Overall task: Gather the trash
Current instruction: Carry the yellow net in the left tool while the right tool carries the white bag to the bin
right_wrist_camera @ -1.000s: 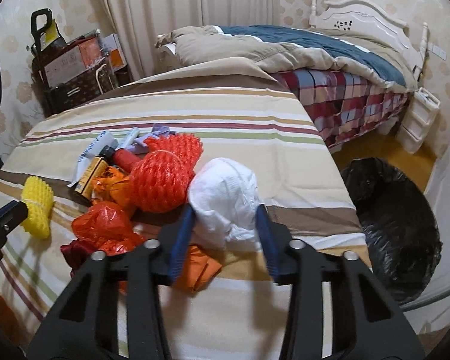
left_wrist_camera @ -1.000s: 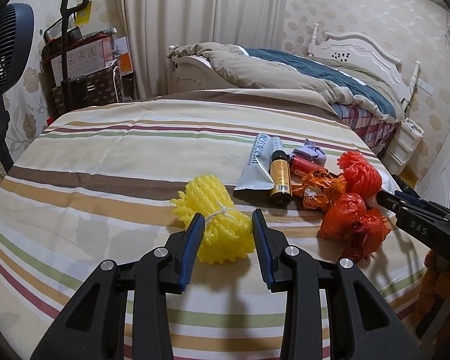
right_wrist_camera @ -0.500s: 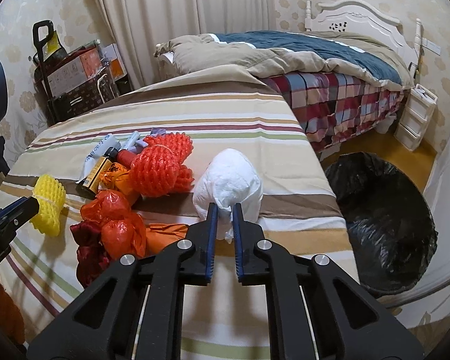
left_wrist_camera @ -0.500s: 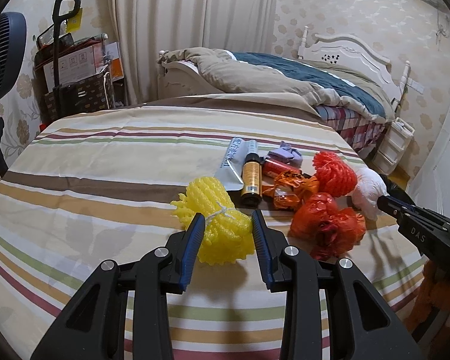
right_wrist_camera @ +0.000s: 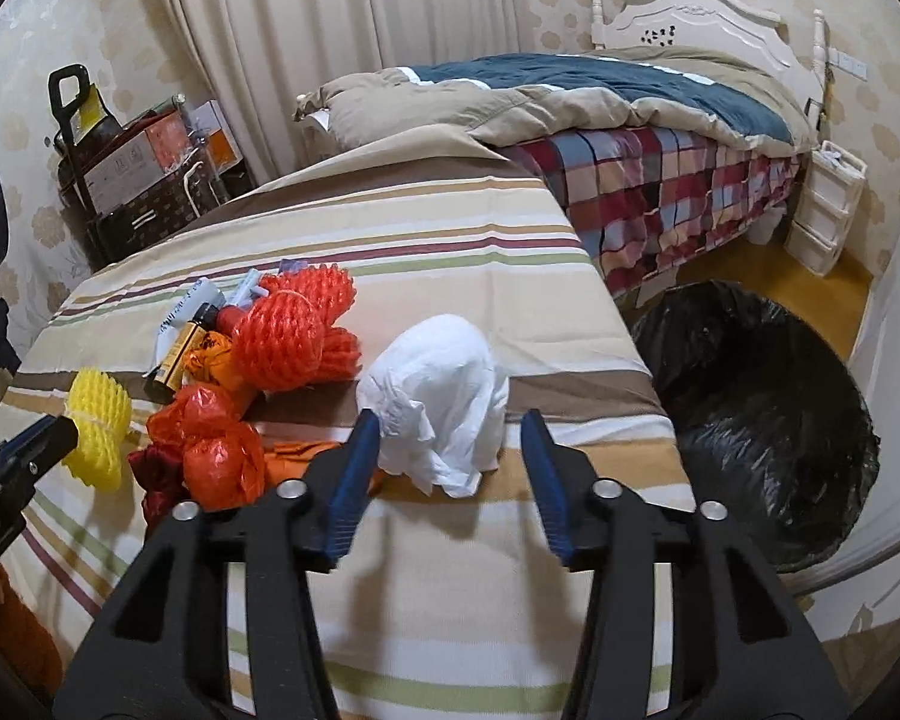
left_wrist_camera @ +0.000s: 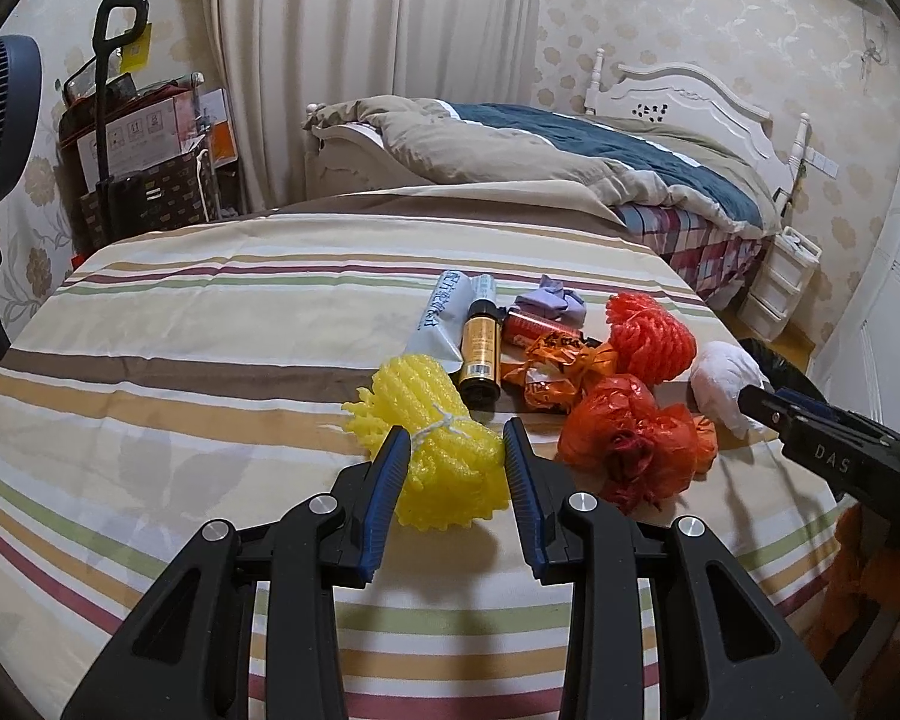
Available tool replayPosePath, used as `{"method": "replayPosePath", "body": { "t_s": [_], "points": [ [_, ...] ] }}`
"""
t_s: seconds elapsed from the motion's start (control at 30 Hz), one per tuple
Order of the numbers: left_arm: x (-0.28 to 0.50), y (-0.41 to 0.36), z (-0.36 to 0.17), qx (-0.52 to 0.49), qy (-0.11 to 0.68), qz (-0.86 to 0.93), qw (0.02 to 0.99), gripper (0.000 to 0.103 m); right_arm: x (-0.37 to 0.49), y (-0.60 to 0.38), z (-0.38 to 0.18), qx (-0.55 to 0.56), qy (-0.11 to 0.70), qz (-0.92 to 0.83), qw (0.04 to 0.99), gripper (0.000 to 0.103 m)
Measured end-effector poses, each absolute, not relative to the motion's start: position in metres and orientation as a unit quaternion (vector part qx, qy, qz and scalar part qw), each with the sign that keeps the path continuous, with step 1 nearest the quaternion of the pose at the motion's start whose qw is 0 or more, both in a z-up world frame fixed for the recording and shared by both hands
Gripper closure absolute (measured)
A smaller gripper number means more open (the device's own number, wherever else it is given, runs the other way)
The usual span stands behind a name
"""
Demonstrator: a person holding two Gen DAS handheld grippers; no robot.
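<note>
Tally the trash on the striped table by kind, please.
Foam nets: 2, yellow net and red net
White wad: 1
Tube: 1
Brown bottle: 1
Red can: 1
Purple scrap: 1
Crumpled orange plastic: at least 2, bag bundle and wrapper
Total: at least 9

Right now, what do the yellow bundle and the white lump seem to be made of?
Yellow bundle: apparently foam netting, matte, given its ribbed mesh, tied with white string. White lump: probably crumpled tissue or thin plastic; the soft matte folds leave it open.
</note>
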State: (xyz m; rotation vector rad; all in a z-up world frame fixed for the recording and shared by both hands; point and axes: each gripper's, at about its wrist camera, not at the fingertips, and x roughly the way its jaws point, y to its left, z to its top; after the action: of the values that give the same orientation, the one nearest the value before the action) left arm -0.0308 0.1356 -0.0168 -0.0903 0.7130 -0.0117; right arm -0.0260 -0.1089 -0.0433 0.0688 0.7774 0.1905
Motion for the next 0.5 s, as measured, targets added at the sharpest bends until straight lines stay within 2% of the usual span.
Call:
{"method": "replayPosePath", "body": {
  "t_s": [0.27, 0.33, 0.37, 0.5],
  "points": [
    [-0.029, 0.137, -0.019, -0.046, 0.351, -0.003, 0.935, 0.067, -0.008, -0.101, -0.05, 0.04, 0.391, 0.099, 0.914, 0.047],
    [-0.029, 0.138, -0.019, -0.048, 0.35, -0.004, 0.935, 0.067, -0.007, -0.098, -0.051, 0.035, 0.39, 0.098, 0.915, 0.054],
    [-0.029, 0.138, -0.019, -0.047, 0.35, -0.004, 0.936, 0.067, -0.007, -0.097, -0.051, 0.033, 0.39, 0.1, 0.915, 0.061],
    [-0.029, 0.136, -0.018, -0.047, 0.346, -0.007, 0.937, 0.067, -0.011, -0.097, -0.046, 0.027, 0.381, 0.1, 0.919, 0.065]
  ]
}}
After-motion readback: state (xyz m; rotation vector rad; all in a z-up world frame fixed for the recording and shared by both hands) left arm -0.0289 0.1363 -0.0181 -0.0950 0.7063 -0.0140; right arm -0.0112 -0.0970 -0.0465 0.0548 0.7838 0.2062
